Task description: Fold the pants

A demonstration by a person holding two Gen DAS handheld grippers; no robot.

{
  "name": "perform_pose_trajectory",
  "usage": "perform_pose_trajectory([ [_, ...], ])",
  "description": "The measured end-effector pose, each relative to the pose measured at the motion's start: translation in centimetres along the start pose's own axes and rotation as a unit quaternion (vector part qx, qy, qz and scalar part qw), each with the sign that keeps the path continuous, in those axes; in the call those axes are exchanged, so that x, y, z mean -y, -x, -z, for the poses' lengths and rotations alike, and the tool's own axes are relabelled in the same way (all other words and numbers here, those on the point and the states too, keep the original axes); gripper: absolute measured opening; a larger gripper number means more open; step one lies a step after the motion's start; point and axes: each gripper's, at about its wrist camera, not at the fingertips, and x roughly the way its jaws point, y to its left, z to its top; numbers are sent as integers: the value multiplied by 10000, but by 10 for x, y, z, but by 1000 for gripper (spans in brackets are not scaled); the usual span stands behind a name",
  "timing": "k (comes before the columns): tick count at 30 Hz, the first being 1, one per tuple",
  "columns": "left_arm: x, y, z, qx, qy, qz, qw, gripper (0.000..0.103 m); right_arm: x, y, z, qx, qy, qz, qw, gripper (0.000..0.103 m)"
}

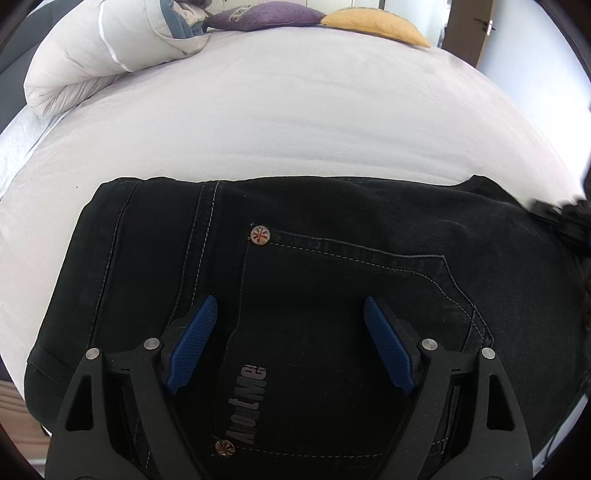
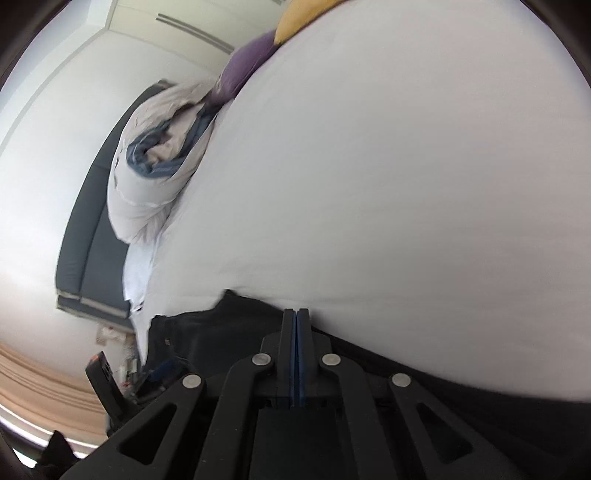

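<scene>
Black jeans (image 1: 332, 288) lie folded into a compact rectangle on the white bed sheet (image 1: 277, 122), back pocket and rivet facing up. My left gripper (image 1: 290, 301) hovers over the pocket, pointing steeply down. Its blue pads (image 1: 192, 347) stand wide apart with only the flat denim beneath them, so it is open. In the right wrist view the jeans (image 2: 207, 332) show as a dark strip along the sheet's near edge. My right gripper (image 2: 297, 314) is over that edge, its blue pads pressed together with nothing visible between them.
A rolled white duvet (image 1: 92, 55) lies at the far left of the bed, with a purple cushion (image 1: 262, 16) and a yellow cushion (image 1: 373, 24) along the far side. The bed's left edge drops to a wooden floor (image 2: 44, 373). A blurred dark object (image 1: 565, 218) sits at the jeans' right end.
</scene>
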Motion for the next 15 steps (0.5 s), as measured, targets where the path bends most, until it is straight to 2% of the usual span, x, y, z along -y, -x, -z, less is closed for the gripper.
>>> perform_pose_trajectory([
  [2,1,2,-1,-18,-10,-81,10000,83,27,50,14,344,-293,377,9983,3],
  [3,4,6,-1,-43,-6,-152,9999,82,38,76,28,545,-567,278,9965,6],
  [4,9,11,0,-64,23,-245,9997,81,43,97,41,712,-672,31,9952,15],
  [5,17,21,8,-27,29,-268,9996,79,45,109,55,770,-655,-170,9947,39],
  [6,27,32,8,95,-15,-202,9998,79,45,118,71,696,-555,-310,9956,49],
  [7,38,40,9,189,-106,-131,9997,79,48,124,85,579,-425,-302,9970,51],
  [8,56,49,11,271,-301,-99,9991,79,51,128,96,537,-341,-237,9977,38],
  [9,69,54,12,303,-448,-92,9985,79,60,136,109,584,-339,-213,9975,29],
  [10,83,58,15,308,-595,-66,9977,79,73,144,119,641,-493,-196,9965,10],
  [11,96,62,15,275,-722,-23,9970,79,86,153,126,684,-731,-188,9948,0],
  [13,122,63,23,168,-915,76,9956,79,112,183,141,916,-1144,-221,9890,0],
  [15,142,62,32,90,-1063,143,9942,79,123,219,156,1196,-1139,156,9861,0],
])
